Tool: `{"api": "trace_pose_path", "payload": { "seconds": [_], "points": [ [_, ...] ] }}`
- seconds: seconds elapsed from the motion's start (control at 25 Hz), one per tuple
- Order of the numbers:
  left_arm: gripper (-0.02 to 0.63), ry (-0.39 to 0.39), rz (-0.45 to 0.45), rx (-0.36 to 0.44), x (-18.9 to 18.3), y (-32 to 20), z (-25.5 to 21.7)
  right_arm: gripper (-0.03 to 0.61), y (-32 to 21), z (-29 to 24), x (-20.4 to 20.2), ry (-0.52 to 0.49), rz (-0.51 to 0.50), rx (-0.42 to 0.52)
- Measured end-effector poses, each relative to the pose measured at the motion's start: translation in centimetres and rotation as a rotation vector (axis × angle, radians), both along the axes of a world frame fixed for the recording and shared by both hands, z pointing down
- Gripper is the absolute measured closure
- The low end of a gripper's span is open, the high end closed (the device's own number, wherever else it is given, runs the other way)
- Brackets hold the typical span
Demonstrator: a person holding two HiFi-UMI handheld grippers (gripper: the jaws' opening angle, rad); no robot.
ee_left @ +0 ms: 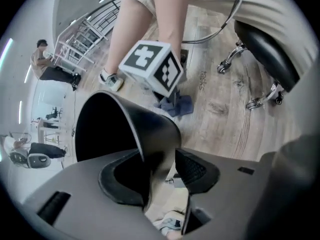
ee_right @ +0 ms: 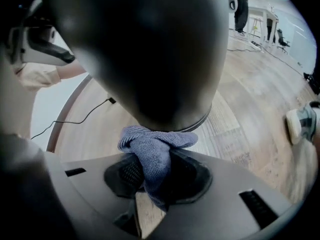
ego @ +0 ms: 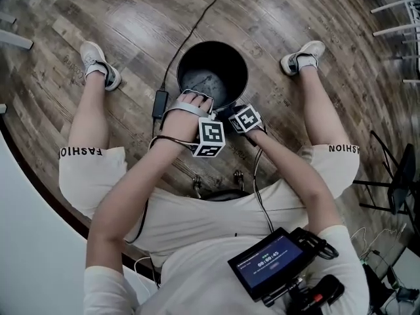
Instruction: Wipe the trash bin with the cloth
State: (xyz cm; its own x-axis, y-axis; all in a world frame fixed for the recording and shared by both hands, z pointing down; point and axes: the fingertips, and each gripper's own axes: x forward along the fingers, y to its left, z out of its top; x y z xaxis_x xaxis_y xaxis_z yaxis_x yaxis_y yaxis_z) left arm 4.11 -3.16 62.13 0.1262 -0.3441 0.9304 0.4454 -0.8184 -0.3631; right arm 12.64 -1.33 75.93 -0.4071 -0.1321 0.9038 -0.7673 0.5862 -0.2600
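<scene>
The wooden floor [ego: 282,18] lies open beyond the bin [ego: 231,58], which stands between the person's feet with a corded adapter [ego: 159,104] just to its left. The left gripper view alone shows the left hand-held gripper [ee_left: 161,170] released, its jaws astride the bin's near rim with a gap at one pad. The right gripper view shows the right hand-held gripper [ee_right: 156,176] clenched on the cloth [ee_right: 152,149], which is bunched against the bin's outer wall, low down.
</scene>
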Motion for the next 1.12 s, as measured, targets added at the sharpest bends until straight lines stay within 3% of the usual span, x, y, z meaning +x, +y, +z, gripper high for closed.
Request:
{"api": "trace_pose_path", "payload": {
  "seconds": [0.08,0.24,0.36,0.52,0.68,0.88,1.12],
  "points": [
    [0.399,-0.007,0.004,0.002,-1.1,-1.0,-0.8,0.471,0.9,-2.8,0.6,-0.007,-0.054,0.012],
    [0.393,-0.042,0.050,-0.023,-2.6,-1.5,-0.3,0.471,1.3,-10.2,0.4,-0.045,-0.098,0.085],
    [0.394,-0.079,0.105,0.035,-2.6,-1.4,1.0,0.471,1.1,-15.7,-1.5,-0.104,-0.115,0.149],
    [0.465,-0.115,0.162,0.108,-2.4,-1.3,1.4,0.471,0.3,-18.9,-3.4,-0.146,-0.082,0.164],
    [0.485,-0.120,0.170,0.100,-1.7,-0.4,1.5,0.471,-0.8,-16.4,-3.3,-0.105,-0.059,0.129],
    [0.488,-0.117,0.145,0.062,-1.4,-0.1,2.0,0.471,-2.1,-9.4,-2.3,-0.055,-0.031,0.096],
    [0.488,-0.115,0.117,0.045,-0.5,0.5,1.4,0.471,-2.6,0.1,-1.1,0.049,-0.109,0.092]
  ]
}}
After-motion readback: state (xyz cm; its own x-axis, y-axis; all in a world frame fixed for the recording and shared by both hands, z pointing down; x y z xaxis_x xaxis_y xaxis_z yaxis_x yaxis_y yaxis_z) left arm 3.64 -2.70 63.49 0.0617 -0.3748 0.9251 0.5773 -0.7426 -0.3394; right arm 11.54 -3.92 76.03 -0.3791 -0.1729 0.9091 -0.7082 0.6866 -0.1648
